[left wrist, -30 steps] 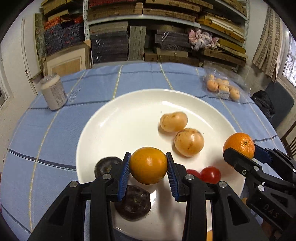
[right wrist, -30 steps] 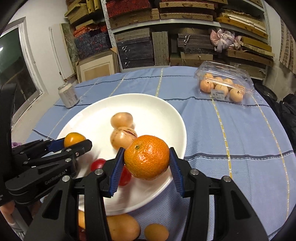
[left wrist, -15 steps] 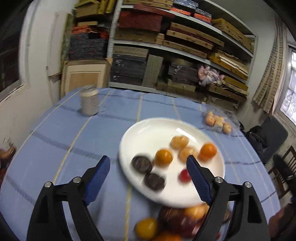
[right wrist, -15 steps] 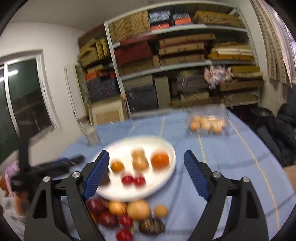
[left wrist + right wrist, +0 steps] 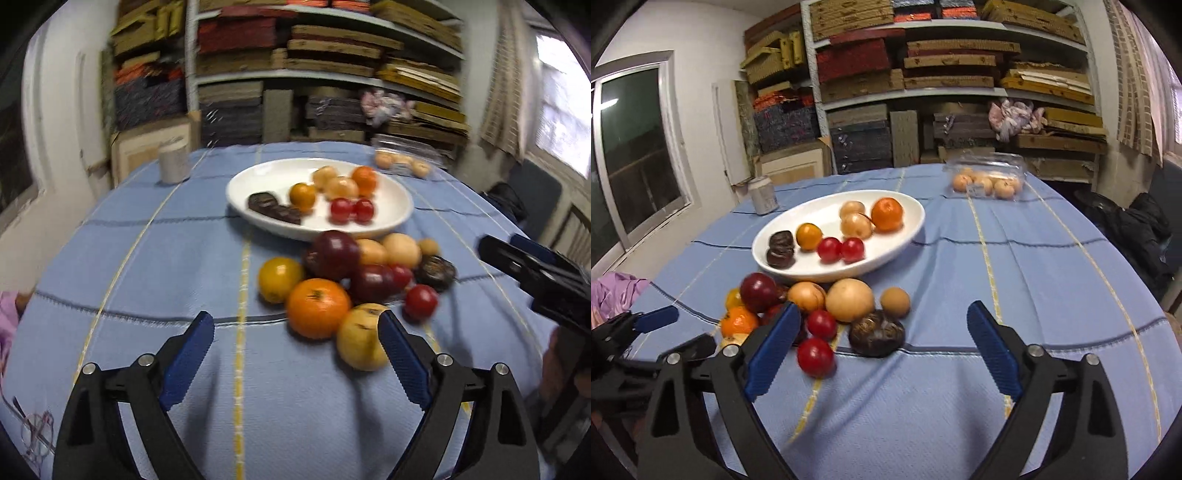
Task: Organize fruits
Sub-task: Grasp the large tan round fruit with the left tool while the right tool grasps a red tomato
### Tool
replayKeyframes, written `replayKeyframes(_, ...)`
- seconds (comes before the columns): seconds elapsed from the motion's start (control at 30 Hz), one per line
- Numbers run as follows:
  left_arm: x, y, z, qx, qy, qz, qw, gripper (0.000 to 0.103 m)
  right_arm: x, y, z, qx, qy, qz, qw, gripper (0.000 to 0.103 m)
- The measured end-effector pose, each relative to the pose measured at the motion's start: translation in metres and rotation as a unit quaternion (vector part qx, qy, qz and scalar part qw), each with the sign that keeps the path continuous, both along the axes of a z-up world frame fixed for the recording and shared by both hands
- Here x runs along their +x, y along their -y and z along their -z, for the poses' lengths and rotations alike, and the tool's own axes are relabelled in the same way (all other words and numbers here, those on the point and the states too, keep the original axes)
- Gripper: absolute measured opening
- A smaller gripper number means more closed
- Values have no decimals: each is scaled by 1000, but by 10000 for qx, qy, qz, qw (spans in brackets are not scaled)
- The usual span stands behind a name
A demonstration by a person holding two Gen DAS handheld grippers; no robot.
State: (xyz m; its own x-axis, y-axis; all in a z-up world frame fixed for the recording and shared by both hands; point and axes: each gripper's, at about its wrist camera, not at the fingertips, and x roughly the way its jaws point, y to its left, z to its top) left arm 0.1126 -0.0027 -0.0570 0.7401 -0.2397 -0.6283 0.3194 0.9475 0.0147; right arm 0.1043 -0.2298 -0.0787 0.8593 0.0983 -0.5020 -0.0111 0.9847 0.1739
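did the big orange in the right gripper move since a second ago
Yes. The orange now lies on the white plate, beside the pale fruits at its far side. The right gripper is empty, jaws opening, back near the pile on the blue cloth.

We see both oranges (image 5: 886, 214) now on the plate (image 5: 912, 230); left gripper (image 5: 295, 334) and right gripper (image 5: 881, 330), jaws opening and empty, sit back over the pile.

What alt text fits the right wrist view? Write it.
The right claw hangs empty, its jaws opening, over a pile of loose fruit on a blue tablecloth. Behind, a white plate holds eight fruits; a clear punnet sits farther back.
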Motion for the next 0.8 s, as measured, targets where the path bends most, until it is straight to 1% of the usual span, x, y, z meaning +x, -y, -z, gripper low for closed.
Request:
replayKeyframes(0.03, -4, 4, 0, 59, 73, 79, 9999, 91, 0, 3, 0, 58, -6, 30, 10000, 90)
replayKeyframes(0.1, -4, 9, 0, 86, 89, 189, 9997, 91, -2, 7, 2, 186, -52, 98, 9998, 90)
replayKeyframes(0.2, 1, 14, 4, 33, -52, 292, 9996, 91, 0, 13, 4, 301, -166, 178, 9992, 90)
replayKeyframes(0.3, 8, 19, 6, -134, -216, 465, 9986, 91, 4, 15, 6, 342, -274, 208, 9988, 90)
replayKeyframes(0.37, 10, 23, 10, -49, -278, 486, 9984, 91, 6, 16, 8, 351, -324, 205, 9986, 90)
replayKeyframes(0.4, 14, 27, 13, 58, -325, 445, 9985, 91, 6, 16, 8, 356, -342, 190, 9986, 90)
replayKeyframes(0.5, 25, 29, 21, 181, -554, 316, 9978, 91, 7, 16, 9, 348, -364, 161, 9986, 90)
replayKeyframes(0.6, 31, 20, 24, 25, -732, 183, 9971, 98, 9, 15, 10, 352, -422, 144, 9984, 91)
replayKeyframes(0.7, 24, 6, 20, -31, -666, 75, 9977, 100, 10, 17, 10, 411, -458, 154, 9980, 91)
replayKeyframes(0.73, 21, 0, 18, -41, -624, -20, 9980, 100, 10, 18, 11, 444, -469, 157, 9978, 91)
replayKeyframes(0.8, 12, -19, 15, -196, -619, -300, 9974, 100, 11, 19, 11, 506, -493, 154, 9974, 91)
